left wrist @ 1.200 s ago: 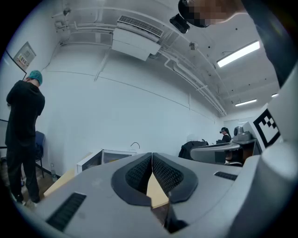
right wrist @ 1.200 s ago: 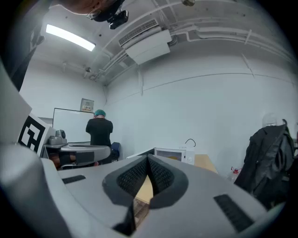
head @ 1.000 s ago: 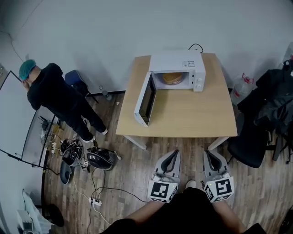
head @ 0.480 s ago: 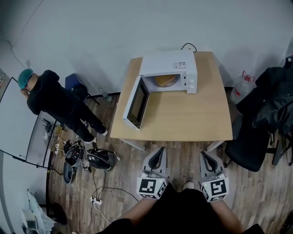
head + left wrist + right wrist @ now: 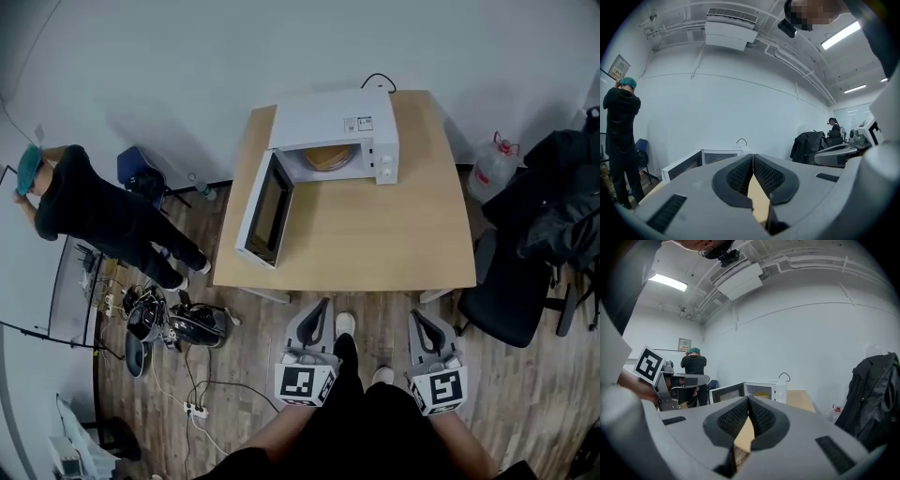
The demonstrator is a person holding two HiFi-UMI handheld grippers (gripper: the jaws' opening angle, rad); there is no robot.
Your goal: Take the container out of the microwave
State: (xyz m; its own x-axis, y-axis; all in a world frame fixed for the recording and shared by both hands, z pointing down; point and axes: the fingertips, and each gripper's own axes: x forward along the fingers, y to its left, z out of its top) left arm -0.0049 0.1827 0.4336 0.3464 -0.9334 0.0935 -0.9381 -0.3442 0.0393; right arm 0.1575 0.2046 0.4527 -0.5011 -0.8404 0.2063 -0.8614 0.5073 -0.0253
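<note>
Since a second ago I've stepped closer to the desk (image 5: 375, 234): it fills more of the head view, a shoe (image 5: 345, 324) now shows between the grippers, and both have come along low, still short of the near edge. Left gripper (image 5: 322, 305) and right gripper (image 5: 419, 316) each have their jaws pressed together with nothing between them. The container (image 5: 328, 157) sits untouched inside the microwave (image 5: 328, 117), door (image 5: 265, 208) swung open to the left, so I judge this as approach only; the jaws must open before any reach.
</note>
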